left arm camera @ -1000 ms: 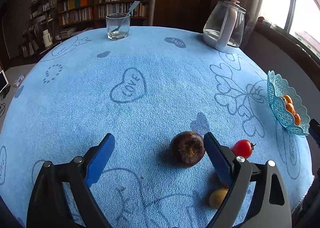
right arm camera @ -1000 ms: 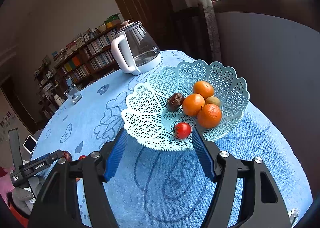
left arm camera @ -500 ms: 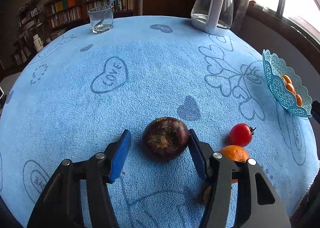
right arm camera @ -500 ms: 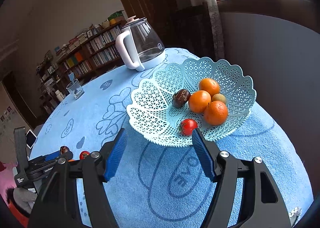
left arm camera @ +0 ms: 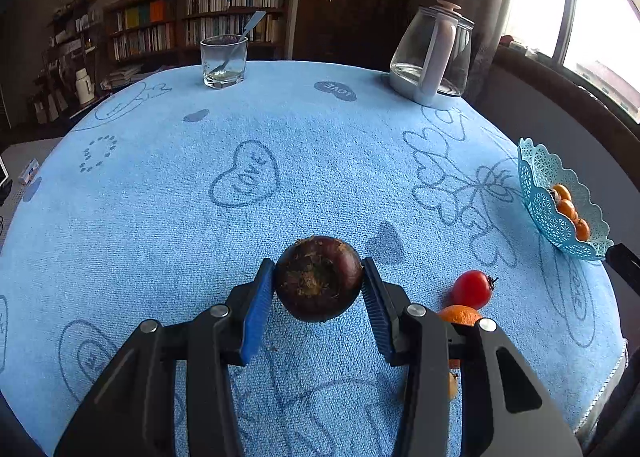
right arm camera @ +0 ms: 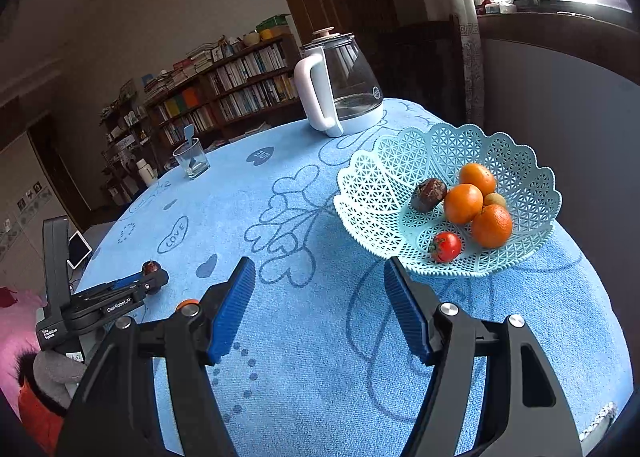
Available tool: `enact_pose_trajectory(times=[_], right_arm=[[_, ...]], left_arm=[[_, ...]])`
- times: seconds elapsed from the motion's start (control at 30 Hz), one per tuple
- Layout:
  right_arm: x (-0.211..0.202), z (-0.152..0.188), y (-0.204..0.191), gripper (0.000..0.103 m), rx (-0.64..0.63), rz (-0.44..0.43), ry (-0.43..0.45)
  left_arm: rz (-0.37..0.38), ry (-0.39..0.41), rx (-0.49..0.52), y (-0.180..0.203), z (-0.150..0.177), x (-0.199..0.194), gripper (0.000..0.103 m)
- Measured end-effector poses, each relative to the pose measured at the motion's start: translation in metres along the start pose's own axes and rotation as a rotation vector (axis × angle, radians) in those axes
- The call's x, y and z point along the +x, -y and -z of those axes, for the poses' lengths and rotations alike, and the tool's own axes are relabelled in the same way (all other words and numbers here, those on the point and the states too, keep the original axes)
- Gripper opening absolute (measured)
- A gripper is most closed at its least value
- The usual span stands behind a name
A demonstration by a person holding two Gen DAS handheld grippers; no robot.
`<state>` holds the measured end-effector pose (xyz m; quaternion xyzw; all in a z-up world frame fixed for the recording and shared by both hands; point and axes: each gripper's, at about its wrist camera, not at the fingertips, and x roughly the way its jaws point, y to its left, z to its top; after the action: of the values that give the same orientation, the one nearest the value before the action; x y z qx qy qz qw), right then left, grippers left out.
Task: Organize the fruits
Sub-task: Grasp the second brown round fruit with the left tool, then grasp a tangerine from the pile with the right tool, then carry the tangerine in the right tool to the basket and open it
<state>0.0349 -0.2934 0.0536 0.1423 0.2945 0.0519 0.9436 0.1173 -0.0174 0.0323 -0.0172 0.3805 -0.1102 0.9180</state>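
Note:
A dark purple mangosteen (left arm camera: 318,283) lies on the blue tablecloth (left arm camera: 280,129) between the blue pads of my left gripper (left arm camera: 317,264). Its jaws are closing and both pads touch the fruit's sides. To its right lie a red tomato (left arm camera: 473,289), an orange (left arm camera: 460,315) partly behind the right finger, and a small yellow fruit (left arm camera: 452,385). The turquoise lattice basket (right arm camera: 400,161) holds oranges (right arm camera: 463,203), a tomato (right arm camera: 446,247), a dark mangosteen (right arm camera: 430,189) and a small greenish fruit (right arm camera: 495,199). My right gripper (right arm camera: 320,269) hovers open and empty just left of the basket.
A glass kettle with a white handle (left arm camera: 432,57) stands at the far right of the table, and a glass with a spoon (left arm camera: 223,61) at the far middle. Bookshelves (left arm camera: 192,29) stand behind. The table's right edge runs just beyond the basket (left arm camera: 536,173).
The left jaws have come from wide apart to touching the mangosteen, which now sits centred between them. The right gripper has drifted left, so the basket sits further right in its view.

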Motion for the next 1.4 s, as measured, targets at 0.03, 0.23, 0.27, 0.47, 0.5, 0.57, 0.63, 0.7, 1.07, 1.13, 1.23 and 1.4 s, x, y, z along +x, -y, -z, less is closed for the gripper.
enact_pose_trajectory(times=[0.03, 0.23, 0.27, 0.47, 0.5, 0.57, 0.63, 0.7, 1.07, 1.13, 1.23, 1.4], right_arm=[[0.003, 0.002, -0.006, 0.069, -0.001, -0.024, -0.019], [0.030, 0.016, -0.048, 0.069, -0.005, -0.169, -0.151], [0.035, 0.018, -0.053, 0.069, 0.004, -0.189, -0.178], [0.060, 0.031, -0.084, 0.069, 0.017, -0.235, -0.275], [0.064, 0.032, -0.088, 0.069, 0.019, -0.241, -0.288], [0.073, 0.033, -0.094, 0.069, 0.034, -0.256, -0.316], [0.082, 0.033, -0.097, 0.069, 0.047, -0.255, -0.337], [0.088, 0.033, -0.099, 0.069, 0.048, -0.238, -0.347], [0.105, 0.035, -0.107, 0.041, -0.042, -0.126, -0.346], [0.105, 0.037, -0.106, 0.041, -0.051, -0.125, -0.343], [0.099, 0.038, -0.107, 0.041, -0.071, -0.120, -0.328], [0.082, 0.033, -0.106, 0.041, -0.094, -0.118, -0.267]], left_arm=[[-0.004, 0.009, -0.003, -0.001, 0.000, -0.002, 0.044], [-0.021, 0.048, -0.030, -0.012, 0.000, -0.012, 0.044], [-0.020, 0.052, -0.037, -0.014, 0.000, -0.013, 0.044], [-0.026, 0.076, -0.071, -0.022, 0.000, -0.019, 0.044], [-0.025, 0.078, -0.076, -0.023, -0.001, -0.020, 0.044], [-0.022, 0.083, -0.080, -0.023, -0.001, -0.021, 0.044], [-0.021, 0.089, -0.081, -0.023, -0.001, -0.023, 0.044], [-0.025, 0.096, -0.081, -0.023, -0.001, -0.024, 0.044], [-0.017, 0.097, -0.092, -0.025, 0.000, -0.024, 0.044], [-0.017, 0.096, -0.091, -0.025, 0.000, -0.024, 0.044], [-0.016, 0.096, -0.092, -0.025, 0.000, -0.024, 0.044], [-0.012, 0.098, -0.091, -0.023, 0.001, -0.024, 0.044]])
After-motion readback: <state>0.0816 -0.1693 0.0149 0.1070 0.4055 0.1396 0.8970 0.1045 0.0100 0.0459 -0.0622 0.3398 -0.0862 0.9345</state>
